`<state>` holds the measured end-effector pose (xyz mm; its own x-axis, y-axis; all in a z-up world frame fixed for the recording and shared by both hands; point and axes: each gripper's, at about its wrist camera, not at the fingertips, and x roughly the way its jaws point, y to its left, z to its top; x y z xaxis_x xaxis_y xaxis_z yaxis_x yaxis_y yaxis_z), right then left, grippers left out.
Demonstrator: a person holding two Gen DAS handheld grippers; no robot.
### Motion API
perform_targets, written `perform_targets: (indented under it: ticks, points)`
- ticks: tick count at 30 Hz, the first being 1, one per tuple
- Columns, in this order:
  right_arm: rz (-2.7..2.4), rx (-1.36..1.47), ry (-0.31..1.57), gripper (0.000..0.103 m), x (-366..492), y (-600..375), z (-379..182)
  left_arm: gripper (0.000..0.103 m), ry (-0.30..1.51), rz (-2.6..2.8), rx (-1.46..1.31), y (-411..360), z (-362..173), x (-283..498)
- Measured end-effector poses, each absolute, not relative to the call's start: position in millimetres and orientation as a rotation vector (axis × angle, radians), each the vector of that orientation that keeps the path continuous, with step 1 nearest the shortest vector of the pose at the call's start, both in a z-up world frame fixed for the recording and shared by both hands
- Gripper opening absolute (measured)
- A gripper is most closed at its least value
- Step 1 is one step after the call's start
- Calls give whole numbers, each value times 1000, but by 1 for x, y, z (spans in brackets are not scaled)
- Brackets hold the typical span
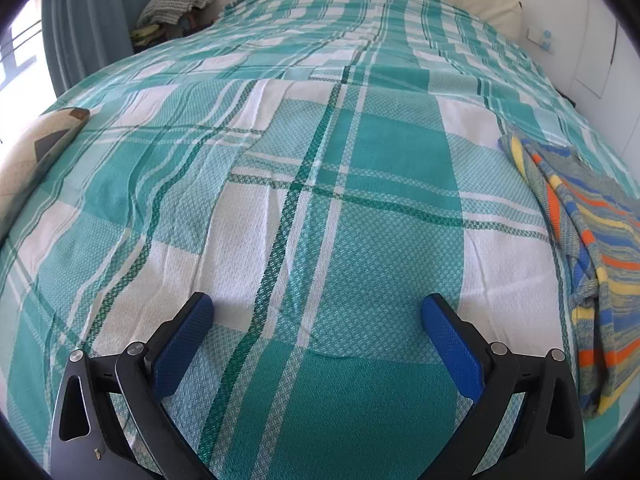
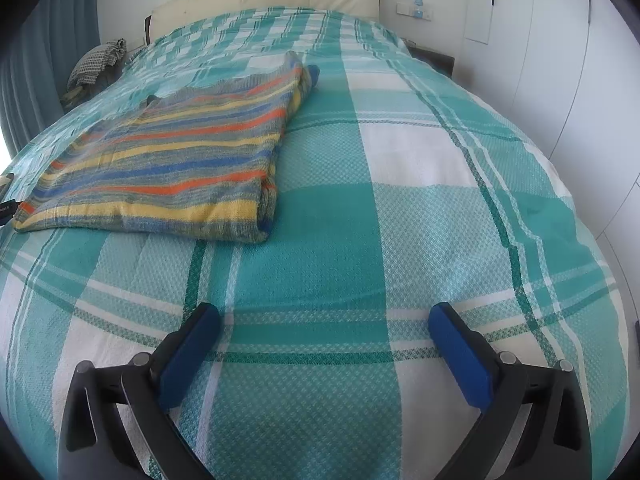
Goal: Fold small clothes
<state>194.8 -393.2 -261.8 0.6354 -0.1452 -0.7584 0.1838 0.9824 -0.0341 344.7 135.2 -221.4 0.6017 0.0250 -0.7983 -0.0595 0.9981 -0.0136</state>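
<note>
Striped knit sweater lies folded flat on the bed's teal plaid bedspread, between the two hands. Left tongs and right tongs both stand wide and empty above bare cover. Judgement: folding looks largely complete; any finishing should square the edges and press the stack without dragging it. Patterned pillow and heaped cloths sit well apart; nothing obstructs
</note>
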Motion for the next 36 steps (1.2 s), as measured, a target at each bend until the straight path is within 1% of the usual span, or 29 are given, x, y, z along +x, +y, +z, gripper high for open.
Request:
perform_targets:
  ticks: [36]
  points:
    - [-165,85,855,103,191,-395,-264,103,923,50,-40,135,-222,345]
